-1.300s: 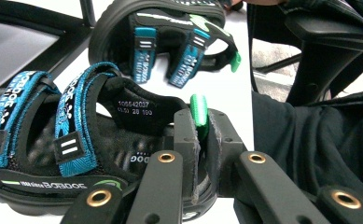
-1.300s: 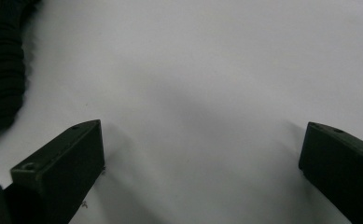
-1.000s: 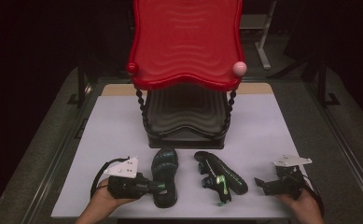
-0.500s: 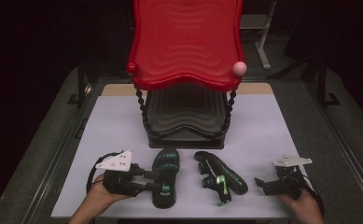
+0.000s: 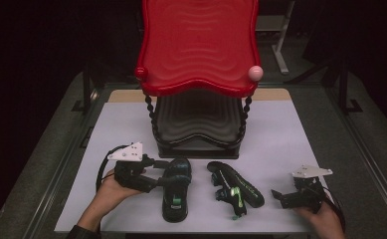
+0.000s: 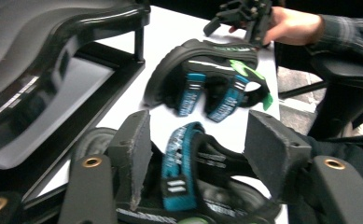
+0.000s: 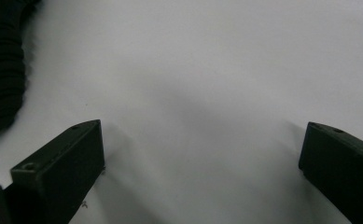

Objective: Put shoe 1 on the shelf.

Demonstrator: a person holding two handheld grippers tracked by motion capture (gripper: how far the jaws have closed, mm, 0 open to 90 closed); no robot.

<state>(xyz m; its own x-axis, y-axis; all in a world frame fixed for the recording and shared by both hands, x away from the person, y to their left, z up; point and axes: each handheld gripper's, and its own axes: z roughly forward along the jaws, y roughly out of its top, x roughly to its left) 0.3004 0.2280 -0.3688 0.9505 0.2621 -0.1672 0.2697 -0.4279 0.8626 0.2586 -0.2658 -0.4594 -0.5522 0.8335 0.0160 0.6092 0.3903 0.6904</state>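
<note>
Two black sandals with blue straps on a white surface (image 5: 280, 129), in front of a two-tier rack with a red top tray (image 5: 198, 45). Left sandal (image 5: 176, 189) upright on its sole, long axis running away from the person, toe toward the rack. Left gripper (image 5: 162, 172) at this sandal's left edge, fingers (image 6: 135, 154) spread wide on either side of the blue strap (image 6: 179, 168), not yet closed, gripping nothing. Sandal directly ahead of those fingers and between them, so closest to the left hand (image 5: 106, 191). Right sandal (image 5: 236, 189) tipped onto its side, long axis slanting from far-left to near-right. Right gripper (image 5: 280, 195) resting well apart near the surface's right edge, fingers (image 7: 67, 158) wide open over bare white, empty.
</note>
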